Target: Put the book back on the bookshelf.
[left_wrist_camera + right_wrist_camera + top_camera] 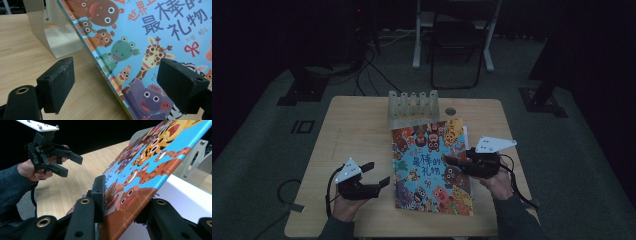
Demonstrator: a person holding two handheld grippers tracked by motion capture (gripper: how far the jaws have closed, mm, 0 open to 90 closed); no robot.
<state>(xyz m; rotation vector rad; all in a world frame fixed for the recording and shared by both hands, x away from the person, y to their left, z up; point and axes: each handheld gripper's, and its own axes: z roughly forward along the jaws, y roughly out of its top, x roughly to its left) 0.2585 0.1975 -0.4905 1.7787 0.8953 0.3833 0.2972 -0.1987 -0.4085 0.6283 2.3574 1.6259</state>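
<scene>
Left hand-held gripper [373, 174], held low in the left hand [343, 204], jaws spread wide, empty. Right hand-held gripper [451, 162], gripped by the right hand [498, 181], jaws clamped together.

Dark sleeves; black grippers [377, 173] bearing white plates.

A brightly coloured picture book [432, 167] on a pale wood-grain table [357, 125].

The book's cover is sky blue, crowded with cartoon animals in orange, brown, green, purple and red, among them a spotted yellow giraffe and a zebra with black and white stripes; its title characters are dark blue and orange, with a small red bow beside them. Its inner pages [185, 197] are white. Both grippers, left gripper [374, 175] and right gripper [449, 161], are black with white top plates. The rack [413, 105] is translucent beige.
</scene>
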